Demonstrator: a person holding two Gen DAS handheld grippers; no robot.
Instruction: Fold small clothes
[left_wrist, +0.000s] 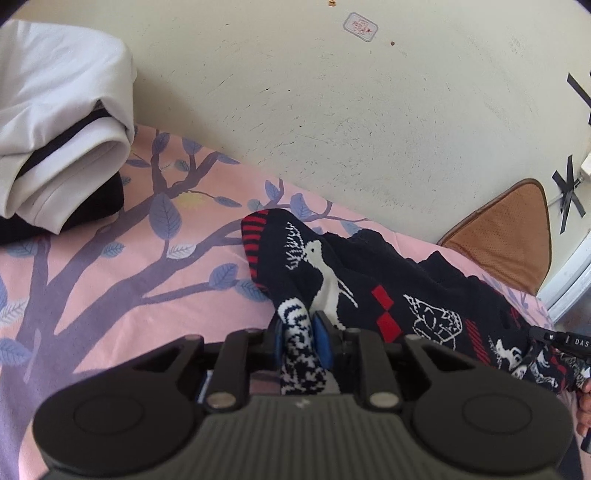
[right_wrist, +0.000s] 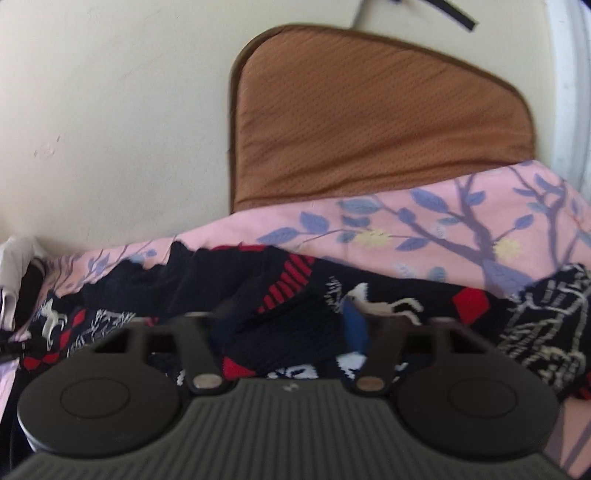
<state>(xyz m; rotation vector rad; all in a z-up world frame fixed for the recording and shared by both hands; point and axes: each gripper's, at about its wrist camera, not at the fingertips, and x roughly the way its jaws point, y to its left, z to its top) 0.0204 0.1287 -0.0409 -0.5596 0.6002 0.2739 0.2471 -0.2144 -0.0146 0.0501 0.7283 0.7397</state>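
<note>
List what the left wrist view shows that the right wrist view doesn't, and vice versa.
Left wrist only: the folded white garment in full, a sticker on the wall, black tape crosses, and the left hand-held gripper shut on a bunched part of the dark patterned sweater.

Right wrist only: the right hand-held gripper, open over the sweater, blurred.

Both: sweater, pink tree-print sheet, brown cushion, cream wall.

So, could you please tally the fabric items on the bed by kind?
Navy reindeer-pattern knit garment: 1
Folded white garment with black stripe: 1
Black garment beneath it: 1
Brown mesh cushion: 1
Pink tree-print bedsheet: 1
Total: 5
</note>
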